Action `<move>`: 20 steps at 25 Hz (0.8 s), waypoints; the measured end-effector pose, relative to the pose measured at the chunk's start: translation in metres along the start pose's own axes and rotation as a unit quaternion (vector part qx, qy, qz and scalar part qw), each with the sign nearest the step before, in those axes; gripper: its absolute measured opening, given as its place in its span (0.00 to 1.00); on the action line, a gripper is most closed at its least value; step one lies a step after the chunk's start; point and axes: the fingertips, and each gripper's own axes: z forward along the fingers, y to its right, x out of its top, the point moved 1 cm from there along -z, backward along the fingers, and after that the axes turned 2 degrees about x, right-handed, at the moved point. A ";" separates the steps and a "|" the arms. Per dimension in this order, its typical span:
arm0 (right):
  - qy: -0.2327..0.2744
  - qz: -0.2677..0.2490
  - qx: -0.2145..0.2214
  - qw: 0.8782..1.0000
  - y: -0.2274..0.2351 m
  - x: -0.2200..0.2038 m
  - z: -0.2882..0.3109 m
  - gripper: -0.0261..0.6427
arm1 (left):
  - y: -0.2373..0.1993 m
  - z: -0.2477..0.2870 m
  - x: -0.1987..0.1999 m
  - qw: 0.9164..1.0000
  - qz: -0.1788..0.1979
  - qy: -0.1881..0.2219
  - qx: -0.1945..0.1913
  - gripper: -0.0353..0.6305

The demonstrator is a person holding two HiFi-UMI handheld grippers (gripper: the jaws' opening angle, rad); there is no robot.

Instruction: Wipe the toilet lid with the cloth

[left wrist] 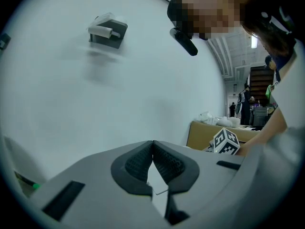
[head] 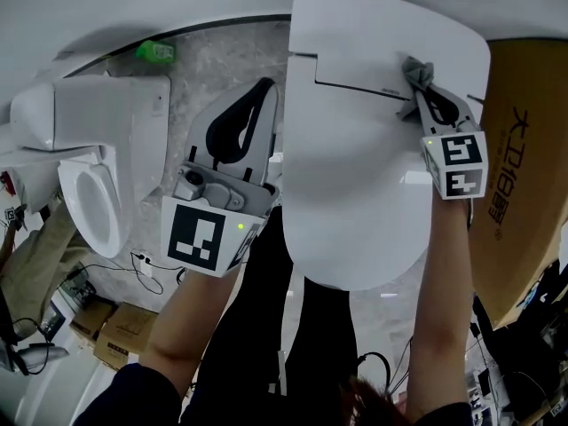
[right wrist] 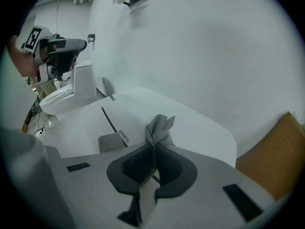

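The white toilet lid (head: pixel 355 167) lies closed in the middle of the head view. My right gripper (head: pixel 422 85) is shut on a crumpled grey cloth (head: pixel 415 67) at the lid's far right part, near the hinge seam. In the right gripper view the cloth (right wrist: pixel 159 127) sticks up from between the closed jaws, above the lid (right wrist: pixel 195 123). My left gripper (head: pixel 263 87) hangs left of the lid over the floor, shut with nothing in it. In the left gripper view its pads (left wrist: pixel 164 163) meet in front of a bare wall.
A second white toilet (head: pixel 93 180) stands at the left, seat open. A large cardboard box (head: pixel 524 176) sits close to the lid's right side. Small boxes (head: pixel 115 331) and cables lie on the floor at lower left. A green object (head: pixel 156 51) rests by the wall.
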 end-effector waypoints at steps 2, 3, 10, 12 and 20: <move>-0.009 0.009 -0.020 1.000 0.019 -0.015 -0.009 0.09 | 0.002 0.001 -0.001 1.000 0.000 -0.001 -0.001 0.08; -0.017 0.012 -0.030 0.999 0.029 -0.024 -0.014 0.09 | 0.003 0.002 -0.001 1.000 0.000 -0.001 -0.002 0.08; -0.065 0.046 -0.097 0.992 0.087 -0.080 -0.049 0.09 | 0.003 0.003 -0.001 1.000 -0.001 -0.001 -0.006 0.08; -0.076 0.059 -0.112 0.989 0.095 -0.092 -0.058 0.09 | 0.002 0.002 0.000 1.000 -0.001 0.000 -0.005 0.08; -0.079 0.071 -0.119 0.987 0.077 -0.093 -0.060 0.09 | -0.008 -0.002 0.000 1.000 -0.003 0.004 0.005 0.08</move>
